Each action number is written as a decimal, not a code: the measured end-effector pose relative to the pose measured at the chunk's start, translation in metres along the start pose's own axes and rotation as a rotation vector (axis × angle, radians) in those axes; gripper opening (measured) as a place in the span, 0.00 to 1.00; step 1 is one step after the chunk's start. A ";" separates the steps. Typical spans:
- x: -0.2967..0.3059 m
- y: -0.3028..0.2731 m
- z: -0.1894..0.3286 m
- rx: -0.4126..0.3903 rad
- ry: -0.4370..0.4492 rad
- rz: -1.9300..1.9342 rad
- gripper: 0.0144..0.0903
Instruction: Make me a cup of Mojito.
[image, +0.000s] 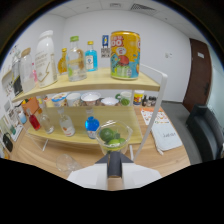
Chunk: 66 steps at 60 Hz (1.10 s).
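Holding bowl of limes (114, 136) upright, claw (114, 156).

A two-tier wooden shelf (95, 80) with a white frame stands on a wooden table (150, 155). On the top tier, a yellow can (125, 55) stands at the right end. Left of the can are a blue bottle (91, 56), a clear bottle (75, 60), an amber bottle (63, 61) and a tall white bottle (46, 59). Below the can, the lower tier holds cups (90, 99), small bottles (65, 122) and a blue-capped bottle (92, 125). Right of the shelf, papers (165, 132) lie on the table.
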 end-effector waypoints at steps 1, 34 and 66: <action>-0.004 0.005 -0.001 -0.003 -0.001 0.002 0.03; -0.063 0.046 0.004 0.052 0.135 -0.351 0.03; -0.079 -0.016 -0.003 0.364 0.428 -1.560 0.03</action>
